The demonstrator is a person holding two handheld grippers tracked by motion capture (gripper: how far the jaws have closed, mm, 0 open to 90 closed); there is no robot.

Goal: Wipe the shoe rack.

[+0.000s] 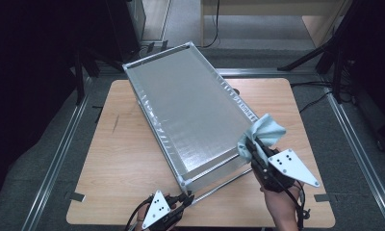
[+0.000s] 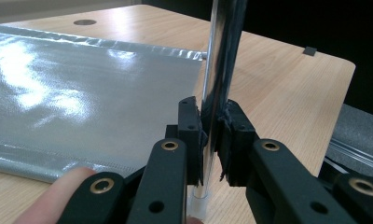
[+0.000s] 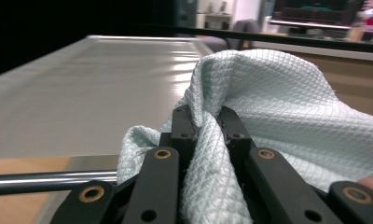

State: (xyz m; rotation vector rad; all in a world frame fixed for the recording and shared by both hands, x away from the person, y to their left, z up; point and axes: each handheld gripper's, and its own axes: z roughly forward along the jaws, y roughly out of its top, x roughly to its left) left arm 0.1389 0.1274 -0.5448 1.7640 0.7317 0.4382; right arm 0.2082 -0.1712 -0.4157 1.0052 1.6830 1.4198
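Right now my left gripper [image 1: 186,198] at bottom centre is clamped on the chrome rod [image 2: 220,70] of the silver fabric frame [image 1: 190,110], which lies diagonally across the wooden table [image 1: 128,159]; my right gripper [image 1: 250,147], lower right, pinches a pale blue waffle-weave cloth [image 1: 265,130] against the frame's right edge, with bare tabletop open on both sides

— What sort of room is this?

— A lab or test room, by the look of it. Past the right gripper [image 1: 252,150], the light wooden rectangular table [image 1: 128,159] stands on grey carpet between long metal floor rails [image 1: 60,154].

— Anything else?

— Black tripod legs [image 1: 311,57] beyond the table's far right corner, black cables on the floor, and a pale wooden desk [image 1: 272,9] farther back.
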